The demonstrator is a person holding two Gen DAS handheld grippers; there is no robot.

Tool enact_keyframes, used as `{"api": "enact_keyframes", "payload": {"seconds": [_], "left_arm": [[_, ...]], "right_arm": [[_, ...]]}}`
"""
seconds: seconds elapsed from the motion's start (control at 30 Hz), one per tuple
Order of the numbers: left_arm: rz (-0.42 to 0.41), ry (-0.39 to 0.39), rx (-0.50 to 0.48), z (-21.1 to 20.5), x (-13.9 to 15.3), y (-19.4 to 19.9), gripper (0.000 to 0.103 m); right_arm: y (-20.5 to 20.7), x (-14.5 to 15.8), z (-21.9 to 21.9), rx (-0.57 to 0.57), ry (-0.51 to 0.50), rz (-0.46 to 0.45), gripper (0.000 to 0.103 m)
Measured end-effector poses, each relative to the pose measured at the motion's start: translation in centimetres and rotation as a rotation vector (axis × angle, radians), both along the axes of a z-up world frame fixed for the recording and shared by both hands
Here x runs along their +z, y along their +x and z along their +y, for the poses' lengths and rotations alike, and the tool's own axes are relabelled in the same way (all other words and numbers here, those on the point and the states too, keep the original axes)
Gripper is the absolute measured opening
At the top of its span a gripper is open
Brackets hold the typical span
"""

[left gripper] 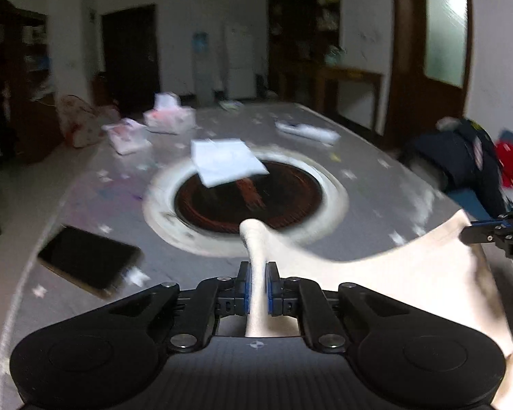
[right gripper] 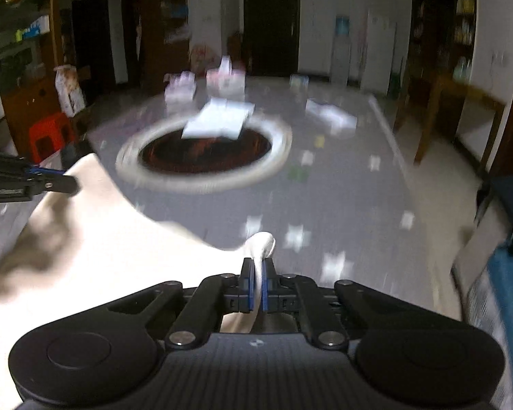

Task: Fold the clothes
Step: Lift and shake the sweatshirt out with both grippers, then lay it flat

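Observation:
A cream-white garment [left gripper: 410, 280] hangs stretched between my two grippers above the grey table [left gripper: 376, 171]. My left gripper [left gripper: 257, 268] is shut on one bunched corner of it. My right gripper [right gripper: 256, 266] is shut on the other corner; the cloth [right gripper: 102, 246] spreads away to its left. The right gripper also shows at the right edge of the left wrist view [left gripper: 475, 234], and the left gripper at the left edge of the right wrist view [right gripper: 61, 182]. Both views are motion-blurred.
The table has a round dark inset with a white rim [left gripper: 246, 198], with white paper [left gripper: 225, 160] lying across it. A black phone [left gripper: 89, 261] lies near left. Tissue packs [left gripper: 167, 116] sit far back. Dark and red clothes [left gripper: 468, 160] lie at right.

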State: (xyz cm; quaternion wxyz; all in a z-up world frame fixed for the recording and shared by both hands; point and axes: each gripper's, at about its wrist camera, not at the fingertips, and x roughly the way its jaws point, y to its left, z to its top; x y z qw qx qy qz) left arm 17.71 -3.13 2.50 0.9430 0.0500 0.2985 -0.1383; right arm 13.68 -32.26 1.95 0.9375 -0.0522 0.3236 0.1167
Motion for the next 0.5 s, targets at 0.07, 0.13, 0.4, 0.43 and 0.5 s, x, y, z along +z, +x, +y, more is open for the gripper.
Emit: {"api": "enact_keyframes", "payload": {"seconds": [0.07,0.13,0.4,0.43,0.5], "left_arm": [[0.016,0.011,0.050,0.6,-0.8,1.2,0.011],[0.041,0.027,0.093,1.0,-1.8,2.1,0.013],[0.084,0.042,0.128,2.5,-3.4,0.1,0.034],[0.078,0.040,0.107,2.3,-3.2,-0.7,0.038],[0.069,0.036,0.059,1.7,-2.9,-2.5,0.045]], "right_arm": [[1.7,0.5,0.4,-0.008,0.004,-0.017,0.008],[2.9,0.2,1.1,-0.011,-0.014,-0.006,0.009],[-1.2,-0.1,3.7,0.147,-0.008,0.043,0.044],[-2.3,-0.1,4.2,0.172,-0.004,0.052,0.047],[-4.6,-0.2,5.2,0.221,0.001,0.068,0.059]]}}
